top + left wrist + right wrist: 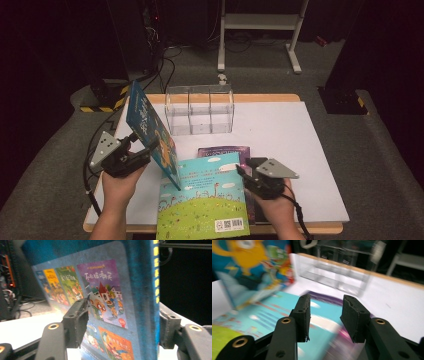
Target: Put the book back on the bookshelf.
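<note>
At the near edge of the white surface (300, 150) lies a thin picture book (202, 202), flat, its glossy cover green below and light blue above, with a barcode patch at its near right corner. Its near edge overhangs the surface's wooden rim slightly. Under its far right part a purple book (227, 150) shows, also flat, its dark cover peeping out on the far side and the right.

The left tongs (145, 145), held in the person's left hand (117, 187), are clenched on a blue book (150, 132) that stands tilted on one corner, which meets the green book's cover. In the left gripper view the two black, rough-faced jaws press on either side of this blue book (112, 302), its slick back cover printed with small pictures of other titles and its spine lettered in yellow.

The right tongs (245, 170), in the right hand (275, 205), hover just above the right edge of the flat books. In the right gripper view the jaws stand apart, released, with nothing between them; the light blue cover and purple book (329, 296) lie blurred beneath.

Far of the books stands a clear plastic organiser (200, 107), box-shaped, split by thin walls into three compartments.
</note>
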The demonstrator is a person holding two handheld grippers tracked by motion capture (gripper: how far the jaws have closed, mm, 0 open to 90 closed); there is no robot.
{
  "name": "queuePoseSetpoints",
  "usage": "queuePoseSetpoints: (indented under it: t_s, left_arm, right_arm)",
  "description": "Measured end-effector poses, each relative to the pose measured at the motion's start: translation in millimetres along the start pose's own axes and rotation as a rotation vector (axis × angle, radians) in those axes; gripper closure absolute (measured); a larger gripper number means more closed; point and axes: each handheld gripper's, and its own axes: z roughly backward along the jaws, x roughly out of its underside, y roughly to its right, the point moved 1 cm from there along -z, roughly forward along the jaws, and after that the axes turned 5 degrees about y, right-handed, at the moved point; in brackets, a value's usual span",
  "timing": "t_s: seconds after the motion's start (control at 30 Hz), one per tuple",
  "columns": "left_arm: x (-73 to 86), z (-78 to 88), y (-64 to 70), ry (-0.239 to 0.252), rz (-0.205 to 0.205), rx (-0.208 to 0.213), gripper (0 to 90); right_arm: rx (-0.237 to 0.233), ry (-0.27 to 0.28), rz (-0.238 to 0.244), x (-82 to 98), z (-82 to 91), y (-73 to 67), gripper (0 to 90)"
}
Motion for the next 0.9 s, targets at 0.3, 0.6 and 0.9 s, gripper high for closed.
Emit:
queuePoseSetpoints:
  t_s: [0.3,0.6,0.9]
  left_arm:
    - [-11.9,-1.8,1.6,-0.043,-0.069,-0.075,50.3]
    - [-14.7,4.9,-7.3,-0.066,-0.106,-0.147,69.0]
    - [-3.3,20.3,-19.4,-0.046,-0.118,-0.113,81.7]
  right_arm:
    - [0.05,0.005,-0.092,27.9,12.1,38.4,59.1]
    - [0.057,-0.003,-0.124,34.0,13.3,48.2,59.4]
    - [0.057,-0.02,-0.14,39.1,10.4,48.8,59.7]
